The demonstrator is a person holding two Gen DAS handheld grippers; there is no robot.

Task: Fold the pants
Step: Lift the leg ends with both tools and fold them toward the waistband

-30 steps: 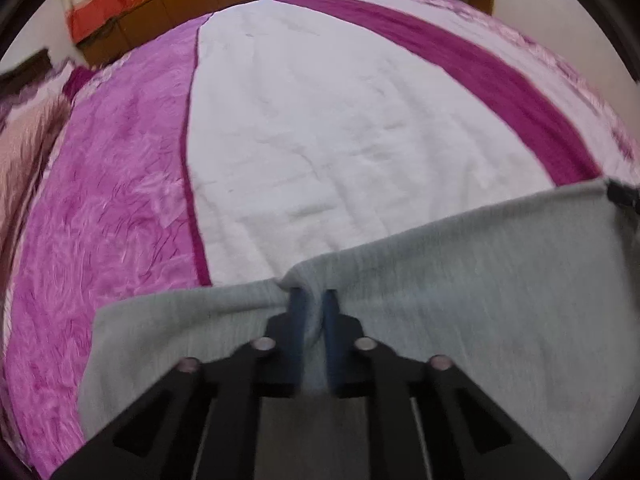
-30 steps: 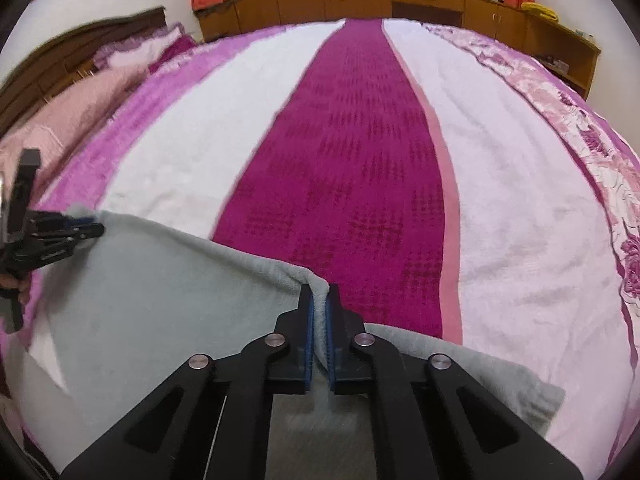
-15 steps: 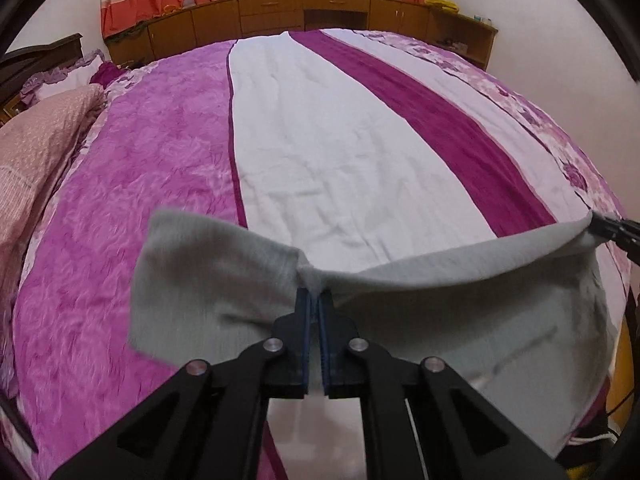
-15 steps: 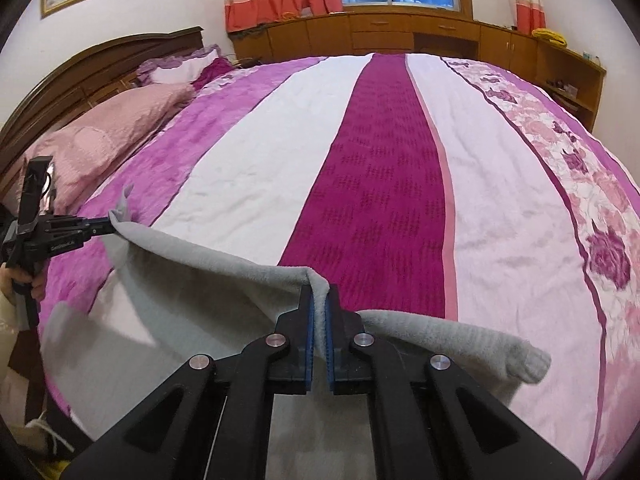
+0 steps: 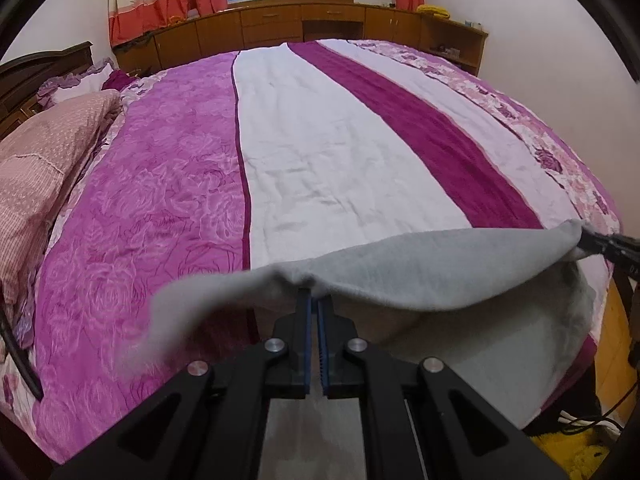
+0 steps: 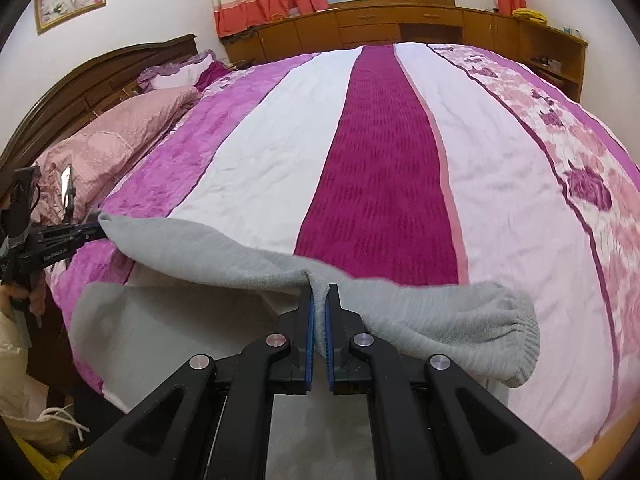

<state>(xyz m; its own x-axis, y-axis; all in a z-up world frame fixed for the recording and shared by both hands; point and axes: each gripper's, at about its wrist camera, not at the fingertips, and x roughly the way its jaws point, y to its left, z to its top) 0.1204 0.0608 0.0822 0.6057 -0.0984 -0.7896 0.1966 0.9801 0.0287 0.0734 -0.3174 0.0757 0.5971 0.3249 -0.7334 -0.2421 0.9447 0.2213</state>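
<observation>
Grey pants [image 5: 420, 272] hang in the air over the near edge of the bed, stretched between both grippers. My left gripper [image 5: 314, 300] is shut on their top edge, and a loose grey end flaps to its left. My right gripper [image 6: 319, 296] is shut on the same edge of the grey pants [image 6: 192, 248], with a ribbed cuff [image 6: 504, 344] drooping to its right. In the left wrist view the right gripper [image 5: 592, 242] shows at the far right, pinching the cloth. The left gripper [image 6: 90, 232] shows at the far left of the right wrist view. The lower part of the pants hangs below the grippers, partly hidden.
The bed [image 5: 340, 152] has a striped cover in pink, white and magenta. Pink pillows [image 6: 120, 128] lie by the dark wooden headboard [image 6: 92, 76] at the left. Wooden cabinets [image 5: 280, 28] and curtains run along the far wall. A hand [image 6: 24, 296] grips the left tool; cables [image 5: 592, 420] lie on the floor.
Both grippers have risen and pulled back toward the bed's near edge with the pants. The cloth has lifted off the cover and now hangs stretched between them.
</observation>
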